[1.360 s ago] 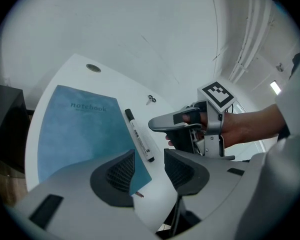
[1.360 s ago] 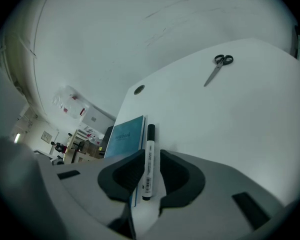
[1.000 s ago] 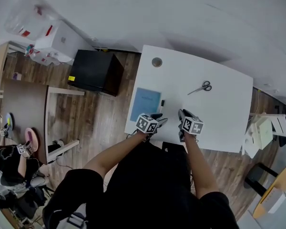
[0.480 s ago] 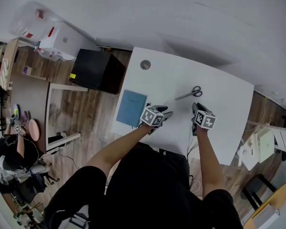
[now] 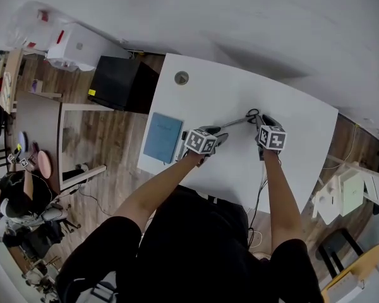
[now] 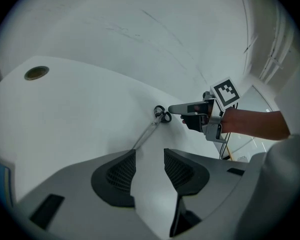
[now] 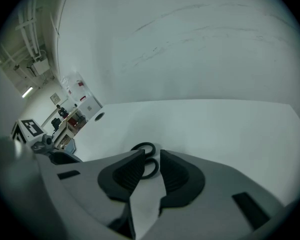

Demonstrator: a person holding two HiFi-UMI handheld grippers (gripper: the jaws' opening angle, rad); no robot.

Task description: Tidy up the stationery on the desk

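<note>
R gripper (image 7: 151,156): jaws apart but narrow, nothing pinched that I can see. The scissors (image 7: 142,144) lie flat on the white desk (image 7: 215,129), right at the tips. One black handle loop shows past the left-hand jaw. The other loop shows only in part thru the gap, the rest hidden behind the jaw. Blades are out of this view altogether. Can't tell from here if a pad touches the loop.

L gripper (image 6: 149,154): jaws wide, only bare desk between them. The scissors are shut, blade tip pointing at this gripper. The tip ends just beyond the left-hand jaw, apart from it. In this view the R gripper comes in from the right w/ its tips at the handle loops. The forearm (image 6: 250,124) behind it is cut off at the frame edge.

Head view: both grippers sit over mid-desk. Their marker cubes cover most of the jaws, so no jaw read there. The scissors lie between the two grippers, handles at the R gripper's tip.

A blue notebook (image 5: 163,137) lies near the desk's left edge, left of the L gripper and apart from it. There's a small dark item (image 5: 184,135) just beside the notebook, too small to ID. A round grommet hole (image 5: 182,77) sits by the far-left corner.
</note>
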